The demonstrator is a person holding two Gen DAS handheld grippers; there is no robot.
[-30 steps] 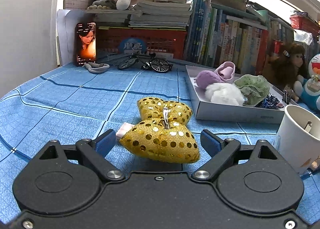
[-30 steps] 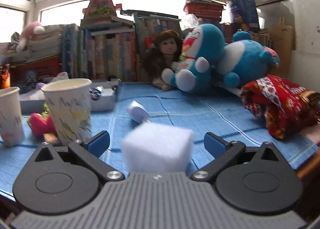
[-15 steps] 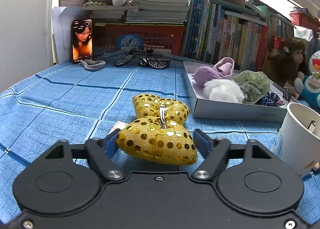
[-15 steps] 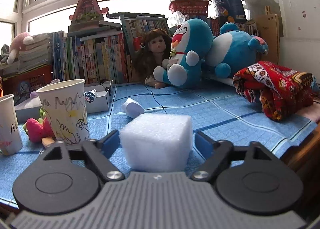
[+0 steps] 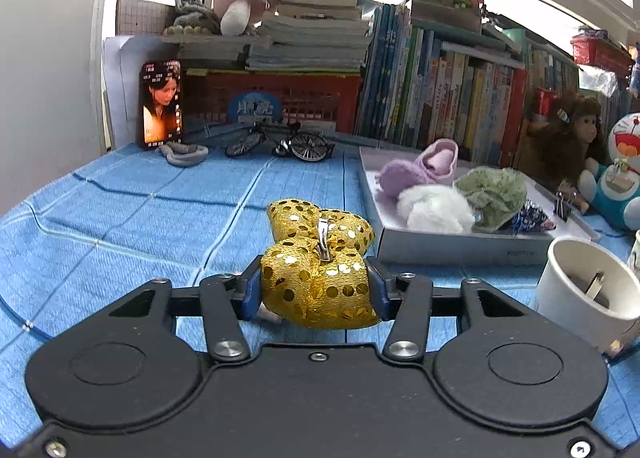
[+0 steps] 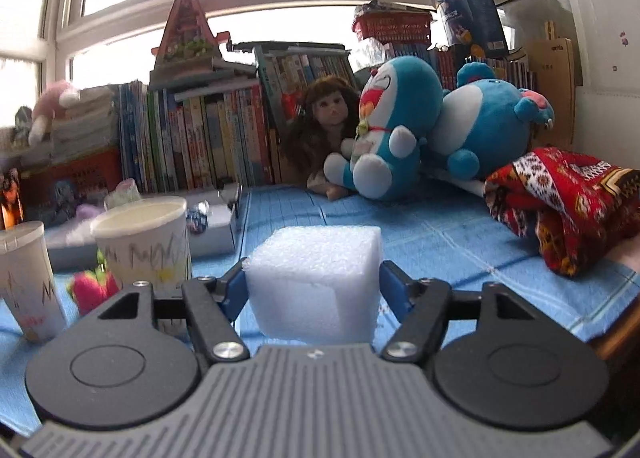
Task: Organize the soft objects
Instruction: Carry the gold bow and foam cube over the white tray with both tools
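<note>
Left wrist view first: we have the left gripper [image 5: 316, 290] closing on the gold sequinned bow [image 5: 320, 274], its blue pads already pressing the near lobe from both sides so the fabric bulges between them. The bow lies on the blue tablecloth [image 5: 120, 225], its far lobe and metal clip pointing away from us. Just beyond and to the right sits the shallow grey tray [image 5: 460, 248], which already carries a purple fluffy piece [image 5: 404, 177], a white pompom [image 5: 434, 207] and a green scrunchie [image 5: 494, 193]. A white paper cup [image 5: 592, 298] stands close on the right. We judge the tray to be where the bow belongs. To do this well, we should squeeze only until the bow stops slipping, lift it clear of the tray wall, and keep wide of the cup.

Right wrist view next: our right gripper [image 6: 314, 290] is closing too, with the white foam cube [image 6: 316, 278] squarely between its pads, which touch its sides. The cube fills the gap evenly, so the hold looks centred. Two decorated paper cups [image 6: 140, 242] and a pink soft toy [image 6: 90, 290] sit to the left. Foam crushes easily, so we want a light squeeze and a level carry.
</note>
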